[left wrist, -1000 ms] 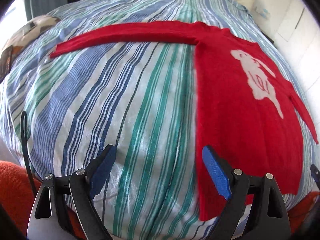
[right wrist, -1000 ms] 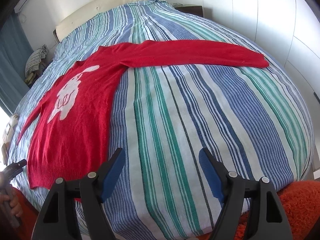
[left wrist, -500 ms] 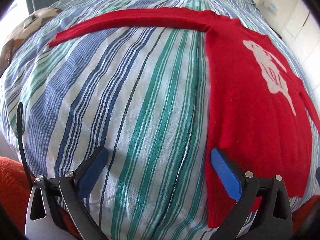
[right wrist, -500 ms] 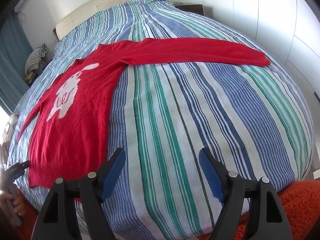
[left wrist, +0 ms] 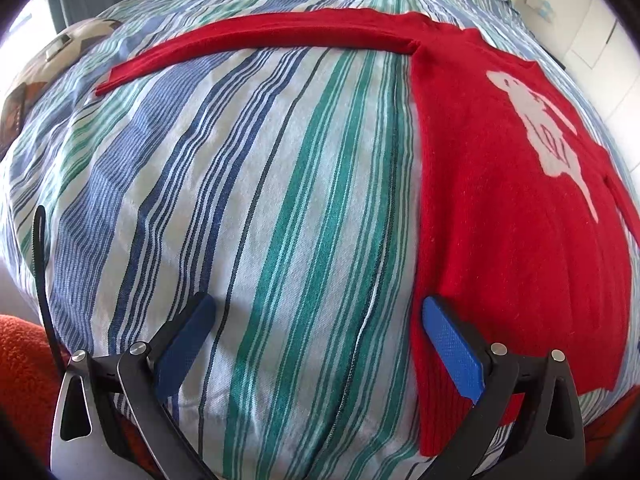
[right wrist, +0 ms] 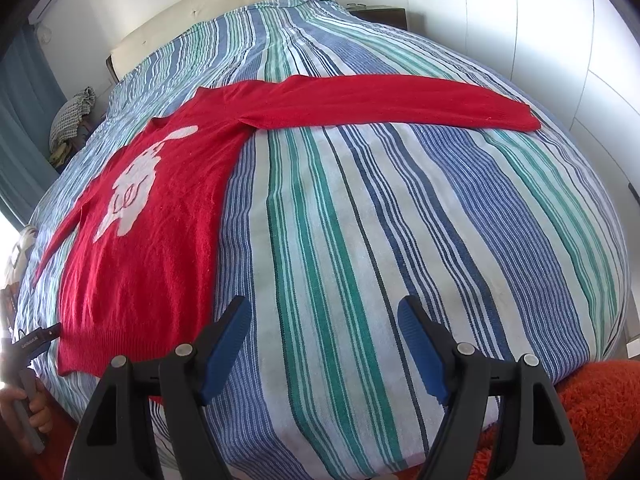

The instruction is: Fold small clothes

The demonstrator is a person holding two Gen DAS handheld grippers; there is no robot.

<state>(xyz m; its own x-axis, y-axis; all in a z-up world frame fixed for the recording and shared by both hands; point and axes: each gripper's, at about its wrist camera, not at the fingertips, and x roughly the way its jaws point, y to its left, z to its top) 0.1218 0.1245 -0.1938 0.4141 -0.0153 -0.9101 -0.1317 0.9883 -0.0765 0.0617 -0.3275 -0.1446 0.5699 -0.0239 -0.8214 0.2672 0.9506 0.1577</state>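
Observation:
A small red sweater (left wrist: 500,208) with a white rabbit print lies flat on the striped bed cover, sleeves spread out to both sides. It also shows in the right wrist view (right wrist: 160,232). My left gripper (left wrist: 320,344) is open and empty, low over the bed near the sweater's bottom hem; its right fingertip (left wrist: 452,344) is over the hem's left corner. My right gripper (right wrist: 324,348) is open and empty above bare cover, to the right of the hem. One long sleeve (right wrist: 400,104) reaches far right.
The blue, green and white striped bed cover (right wrist: 380,220) fills both views. An orange rug (right wrist: 600,412) lies at the bed's foot. A headboard (right wrist: 208,12) and white wardrobe doors (right wrist: 560,32) stand behind. A pillow (left wrist: 60,52) lies at far left.
My left gripper has moved forward and lower toward the sweater's hem corner, so the sweater looks larger. My right gripper has crept slightly forward. Both stay open.

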